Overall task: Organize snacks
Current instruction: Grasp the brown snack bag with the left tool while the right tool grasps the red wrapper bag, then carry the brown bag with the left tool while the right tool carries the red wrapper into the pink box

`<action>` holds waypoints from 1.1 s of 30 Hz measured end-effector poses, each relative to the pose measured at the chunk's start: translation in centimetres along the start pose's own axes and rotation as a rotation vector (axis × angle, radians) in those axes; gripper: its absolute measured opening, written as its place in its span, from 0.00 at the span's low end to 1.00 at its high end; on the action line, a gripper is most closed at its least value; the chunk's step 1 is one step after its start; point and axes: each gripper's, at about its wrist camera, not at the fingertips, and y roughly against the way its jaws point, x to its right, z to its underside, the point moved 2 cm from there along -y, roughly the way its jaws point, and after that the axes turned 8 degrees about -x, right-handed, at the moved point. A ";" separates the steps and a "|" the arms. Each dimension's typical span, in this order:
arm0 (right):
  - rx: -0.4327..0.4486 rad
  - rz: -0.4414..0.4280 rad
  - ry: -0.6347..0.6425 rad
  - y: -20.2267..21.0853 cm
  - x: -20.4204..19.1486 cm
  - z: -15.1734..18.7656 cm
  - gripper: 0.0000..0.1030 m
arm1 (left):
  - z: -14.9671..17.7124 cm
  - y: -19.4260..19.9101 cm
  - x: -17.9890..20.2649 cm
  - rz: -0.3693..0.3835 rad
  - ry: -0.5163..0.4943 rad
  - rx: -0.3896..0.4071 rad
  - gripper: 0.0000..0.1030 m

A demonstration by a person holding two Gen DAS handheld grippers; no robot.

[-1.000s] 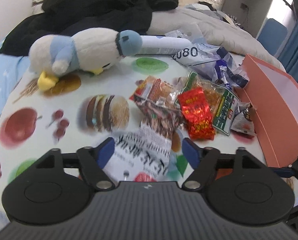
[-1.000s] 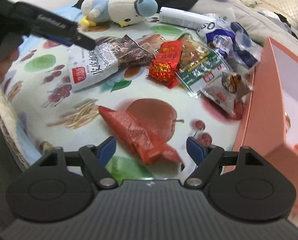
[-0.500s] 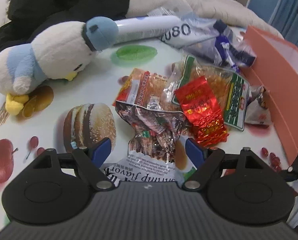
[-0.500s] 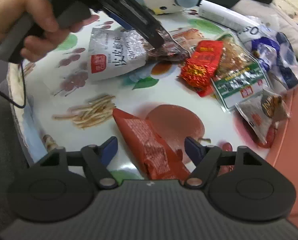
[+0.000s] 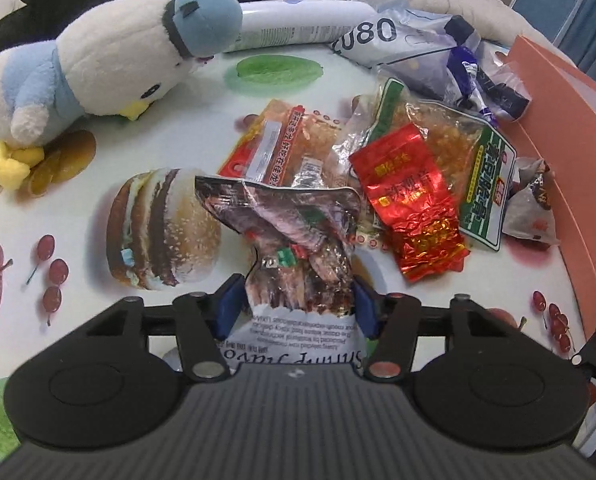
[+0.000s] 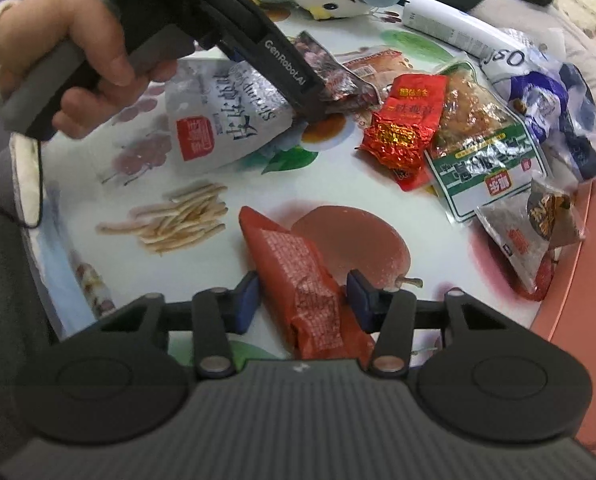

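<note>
On the food-print tablecloth (image 5: 78,288) lies a silver and brown shrimp snack bag (image 5: 298,240). My left gripper (image 5: 296,306) straddles the bag's middle. Its jaws are closing, and both blue pads touch the crumpled foil. The right wrist view shows a hand (image 6: 58,60) holding that left gripper (image 6: 313,108) down on the same shrimp snack bag (image 6: 226,120). My right gripper (image 6: 302,298) straddles an orange-red packet (image 6: 298,272) and is closing too. Its left pad meets the packet, and a thin gap remains at the right pad.
A red foil packet (image 5: 409,200), a green-labelled bag (image 5: 481,184) and several other wrappers are piled beside a salmon box (image 5: 569,120) on the right. A plush penguin (image 5: 110,60) and a white tube (image 5: 298,28) lie at the back. The table's near edge runs down the left of the right wrist view.
Both pairs of jaws have narrowed. My left gripper moved forward and down over the shrimp bag. My right gripper settled lower around the orange-red packet.
</note>
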 end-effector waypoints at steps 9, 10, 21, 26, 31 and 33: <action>0.036 0.029 -0.152 1.3 1.0 0.4 0.40 | 1.4 3.5 -0.3 0.013 0.064 0.028 0.52; 0.042 0.034 -0.165 1.6 1.0 0.4 0.40 | 1.6 4.1 -0.1 0.015 0.065 0.037 0.52; 0.125 0.084 -0.245 5.9 -0.5 1.2 0.39 | 5.7 10.5 1.1 0.077 0.153 0.118 0.51; 0.170 0.102 -0.300 8.2 -1.1 1.9 0.39 | 7.5 13.0 2.6 0.092 0.139 0.141 0.51; 0.230 0.124 -0.378 10.9 -1.2 2.6 0.39 | 9.0 15.5 4.0 0.104 0.131 0.166 0.51; 0.252 0.131 -0.405 12.0 -1.3 2.8 0.39 | 9.6 16.4 4.5 0.108 0.129 0.176 0.51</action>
